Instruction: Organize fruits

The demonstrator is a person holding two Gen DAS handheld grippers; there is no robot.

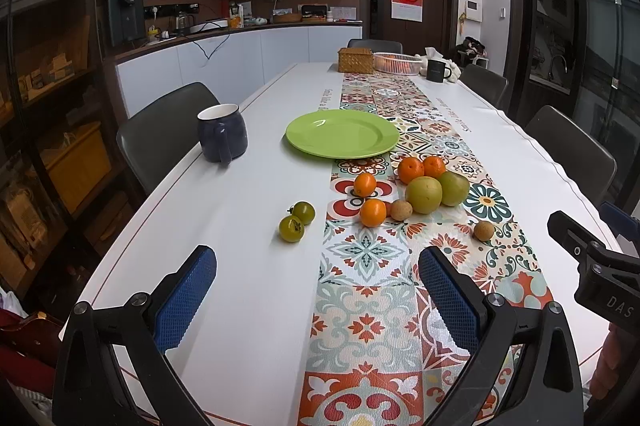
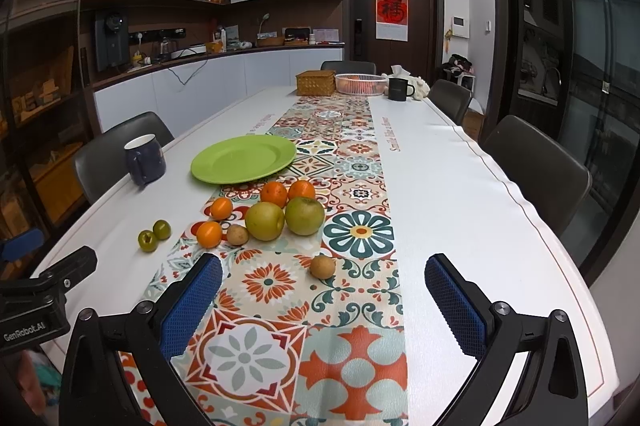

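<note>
Indoors, white table (image 1: 248, 210), tiled runner (image 2: 320, 302) (kitchen shelving behind), both grippers' fingers (image 1: 188, 290) released

An empty green plate (image 1: 342, 134) lies flat. Near it four oranges (image 1: 410, 170), two green apples (image 1: 424, 195), two brown longans (image 1: 401, 210) and two green tomatoes (image 1: 291, 228) lie loose.
</note>
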